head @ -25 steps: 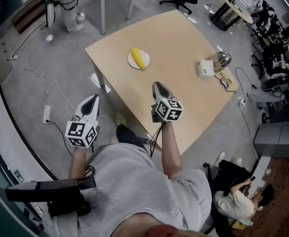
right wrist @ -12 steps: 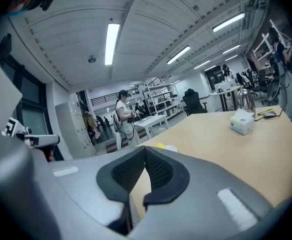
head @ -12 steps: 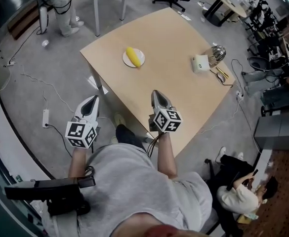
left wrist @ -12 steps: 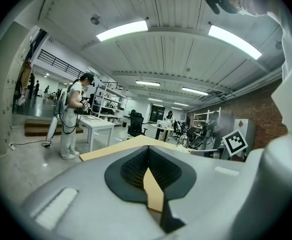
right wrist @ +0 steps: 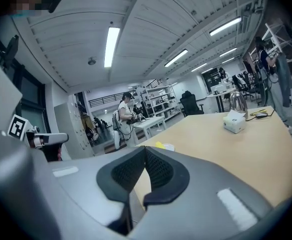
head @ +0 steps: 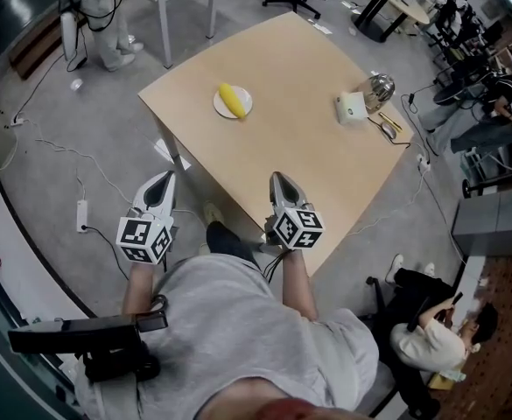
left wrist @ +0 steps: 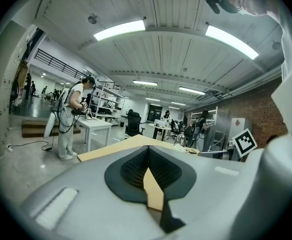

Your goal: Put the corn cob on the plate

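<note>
The corn cob [head: 230, 100] lies on the white plate [head: 244, 104] near the bench's [head: 282, 147] 11 o'clock corner, so I judge the task done, with nothing left to move. My left tool [head: 163, 178] at 7 o'clock and my right tool [head: 279, 179] at 6 o'clock are both clenched and empty, well apart from it. The tissue box [head: 349, 108] and metal kettle [head: 380, 87] at 2 o'clock block nothing.

No readable text, labels or numbers

Yellow corn cob [head: 231, 100], apparently lying on white plate [head: 248, 101]
</note>
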{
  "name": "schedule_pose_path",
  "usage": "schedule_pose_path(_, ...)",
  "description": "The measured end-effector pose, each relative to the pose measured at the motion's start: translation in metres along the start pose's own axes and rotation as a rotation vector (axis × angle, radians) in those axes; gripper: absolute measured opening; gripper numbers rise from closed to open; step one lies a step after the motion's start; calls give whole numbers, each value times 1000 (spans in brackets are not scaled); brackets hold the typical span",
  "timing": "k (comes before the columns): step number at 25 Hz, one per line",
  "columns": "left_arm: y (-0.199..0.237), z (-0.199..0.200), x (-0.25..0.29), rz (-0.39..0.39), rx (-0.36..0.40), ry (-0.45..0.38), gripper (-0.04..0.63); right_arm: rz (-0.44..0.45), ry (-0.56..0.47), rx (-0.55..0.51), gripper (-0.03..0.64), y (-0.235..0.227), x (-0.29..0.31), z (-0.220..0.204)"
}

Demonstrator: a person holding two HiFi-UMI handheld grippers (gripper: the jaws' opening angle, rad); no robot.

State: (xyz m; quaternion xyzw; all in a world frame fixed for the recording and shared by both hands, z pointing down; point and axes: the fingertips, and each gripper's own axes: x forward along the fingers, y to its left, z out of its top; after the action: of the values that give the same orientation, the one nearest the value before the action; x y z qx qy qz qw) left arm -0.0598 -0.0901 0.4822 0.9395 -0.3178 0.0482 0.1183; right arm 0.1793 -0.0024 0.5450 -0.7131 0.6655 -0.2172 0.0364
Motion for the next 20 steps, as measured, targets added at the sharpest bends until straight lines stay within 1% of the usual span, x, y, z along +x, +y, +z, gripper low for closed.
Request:
schedule_pose_path(5, -1, 1, -4, -5, 3, 1, 18, 4, -2, -20, 6, 8, -8, -3)
schedule_pose_path(13, -5, -1, -5, -5, 14, -3, 18, 22, -22, -22, 6, 10, -10, -1)
schedule_pose_path(20, -6, -1, -9, 0, 10, -4, 19, 26, -18, -22, 6, 12, -13, -2)
